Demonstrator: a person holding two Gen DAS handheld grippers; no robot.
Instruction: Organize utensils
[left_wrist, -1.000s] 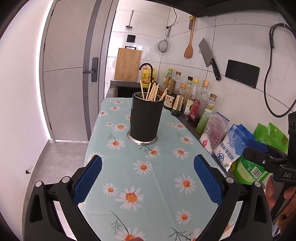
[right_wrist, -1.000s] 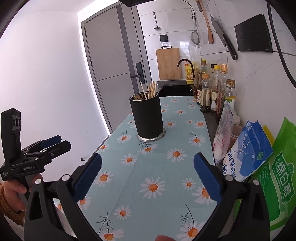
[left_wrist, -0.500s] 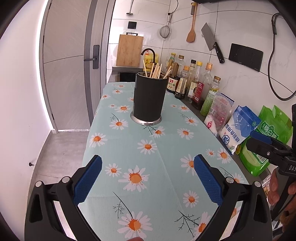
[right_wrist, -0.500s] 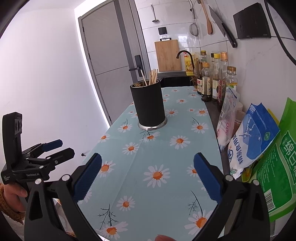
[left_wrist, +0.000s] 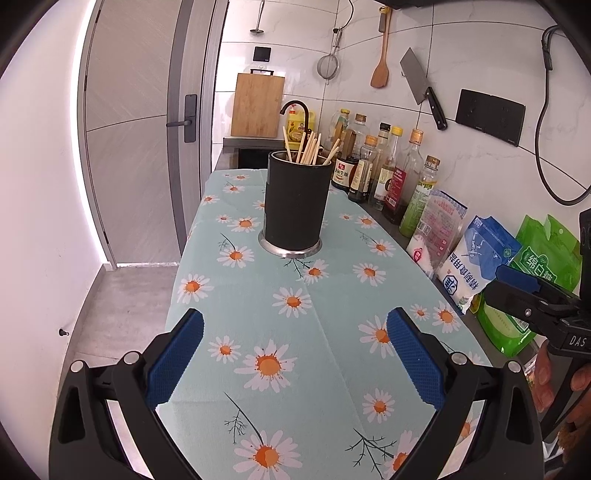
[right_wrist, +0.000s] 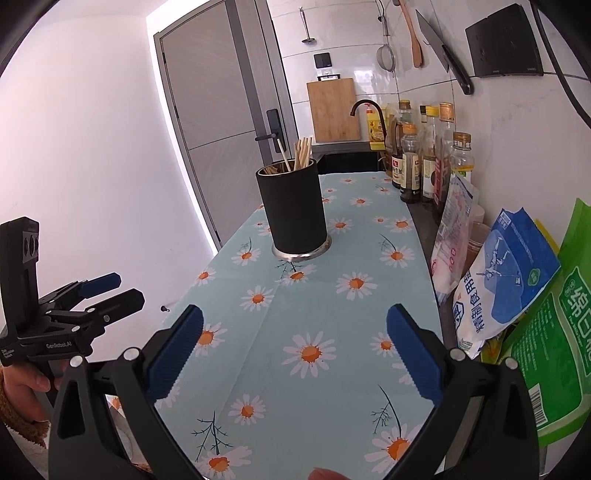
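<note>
A black cylindrical utensil holder with a metal base stands upright on the daisy-print tablecloth. Several wooden chopsticks stick out of its top. My left gripper is open over the near part of the cloth, well short of the holder, with nothing between its blue pads. My right gripper is likewise open and empty. Each gripper shows in the other's view: the right one at the right edge, the left one at the left edge.
Several sauce and oil bottles line the wall on the right. Bags of salt and sugar stand nearer. A cutting board, faucet, cleaver and wooden spatula are at the back. The table's left edge drops to the floor.
Both grippers have pulled back from the holder and tilted, so it looks smaller and farther. Both stay open and empty.
</note>
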